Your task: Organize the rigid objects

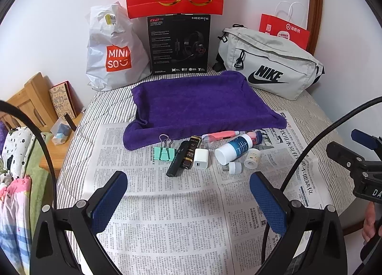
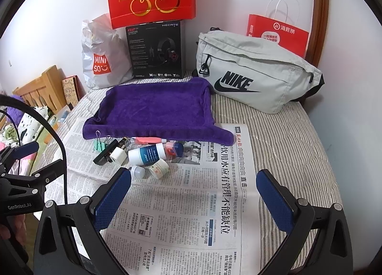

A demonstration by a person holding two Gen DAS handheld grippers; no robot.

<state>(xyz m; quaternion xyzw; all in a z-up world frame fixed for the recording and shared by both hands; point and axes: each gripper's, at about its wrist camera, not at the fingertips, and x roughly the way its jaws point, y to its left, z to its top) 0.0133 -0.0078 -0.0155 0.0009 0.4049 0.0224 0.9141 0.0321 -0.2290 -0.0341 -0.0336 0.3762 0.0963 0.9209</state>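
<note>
Striped bed (image 2: pixel 286 136) against white wall, newspaper (image 1: pixel 167 203) spread on it. Small bottles, charger (image 1: pixel 201 157), clip (image 1: pixel 163 153) clustered beside purple towel (image 1: pixel 198 103). Left tool (image 1: pixel 188 193) and right tool (image 2: pixel 193 191) wide open, empty.

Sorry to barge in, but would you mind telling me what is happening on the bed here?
A person holds a two-finger gripper in each hand over a newspaper spread on the bed. The left gripper and right gripper are both open and hold nothing. A cluster of small items, including a green binder clip, a white charger plug and a white and blue bottle, lies just in front of a purple towel-covered tray, which has nothing on it yet.
</note>
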